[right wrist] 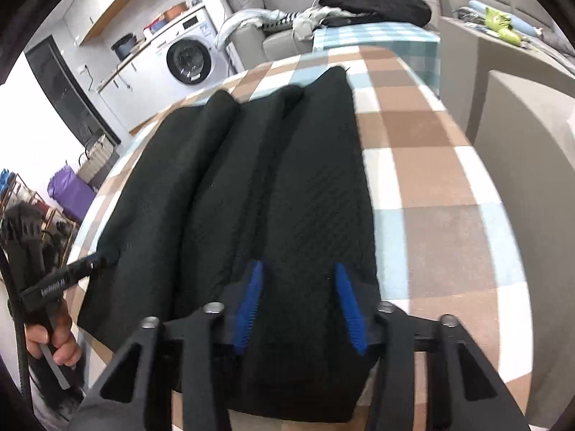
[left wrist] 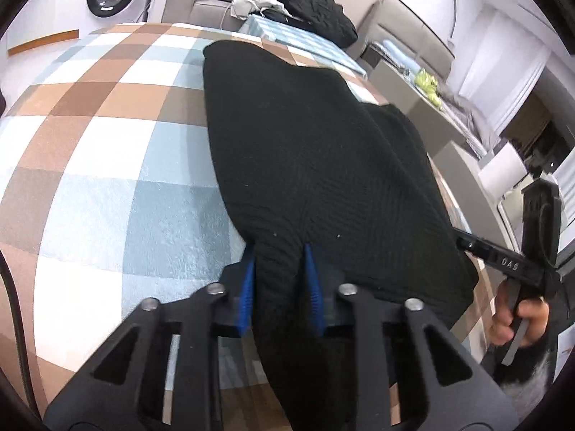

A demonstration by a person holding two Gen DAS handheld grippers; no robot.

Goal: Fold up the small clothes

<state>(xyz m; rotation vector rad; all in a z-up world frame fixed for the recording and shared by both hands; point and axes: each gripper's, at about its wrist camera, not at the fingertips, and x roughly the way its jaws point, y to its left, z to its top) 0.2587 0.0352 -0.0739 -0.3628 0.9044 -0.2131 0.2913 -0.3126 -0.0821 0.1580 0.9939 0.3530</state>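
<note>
A: Left wrist view: the brown, blue and white checked cloth table [left wrist: 90,136] carries your black ribbed knit garment [left wrist: 309,151], running toward 12 o'clock. Your left gripper [left wrist: 279,251] pinches its near edge.

B: Right wrist view: your right gripper [right wrist: 298,269] clamps the near hem too. Folding looks barely begun; three lengthwise ridges remain.

Matt cloth over soft pile

Showing ribbed black knit garment [left wrist: 305,143], fuzzy checked bench cover [left wrist: 107,179], ridged blue rubbery pads [right wrist: 248,309], matt black plastic.
</note>
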